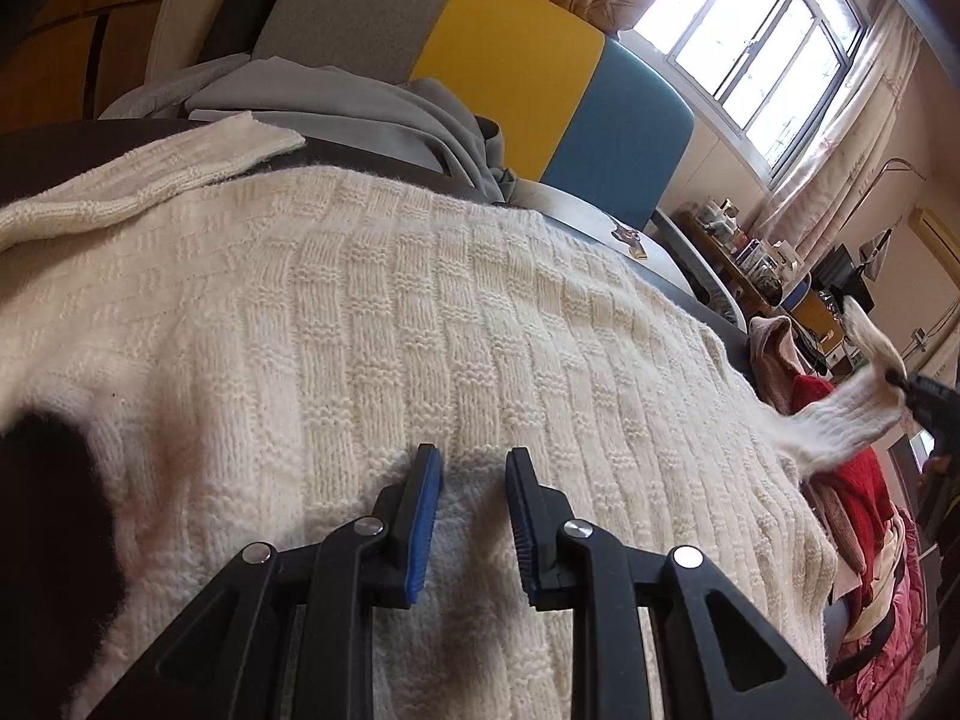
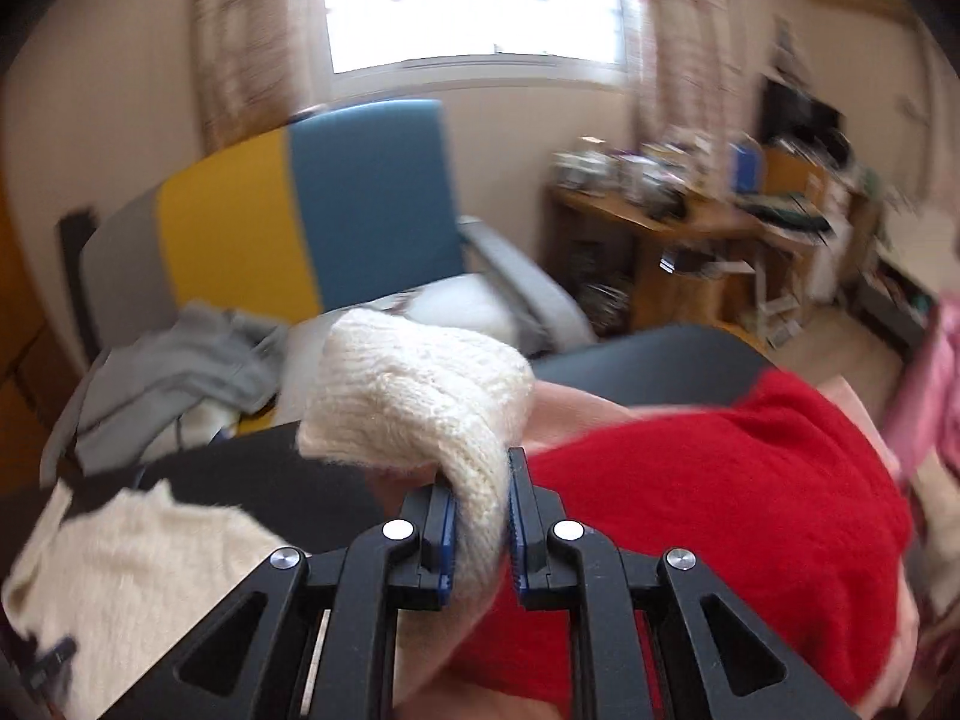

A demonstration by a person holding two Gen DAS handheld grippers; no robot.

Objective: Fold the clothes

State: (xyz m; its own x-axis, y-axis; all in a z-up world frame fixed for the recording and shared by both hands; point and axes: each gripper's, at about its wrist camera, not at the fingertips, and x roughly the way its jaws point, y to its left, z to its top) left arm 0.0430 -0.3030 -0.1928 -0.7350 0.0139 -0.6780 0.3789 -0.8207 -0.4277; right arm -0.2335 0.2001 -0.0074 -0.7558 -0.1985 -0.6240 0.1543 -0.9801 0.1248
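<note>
Both wrist views close; share sweater [image 1: 420, 300].

Striped sofa [image 1: 510, 60], bright window [image 1: 762, 42], cluttered wooden desk [image 2: 690, 228]

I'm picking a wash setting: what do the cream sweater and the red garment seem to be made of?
Cream sweater: chunky knitted yarn, likely wool or acrylic; raised basket-weave blocks and a fuzzy surface show. Red garment: seemingly a finer, fuzzy knit, matte, but blur hides its stitches.

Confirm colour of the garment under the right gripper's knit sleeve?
Red garment, seen best in the right wrist view, beneath the cream sleeve.
</note>
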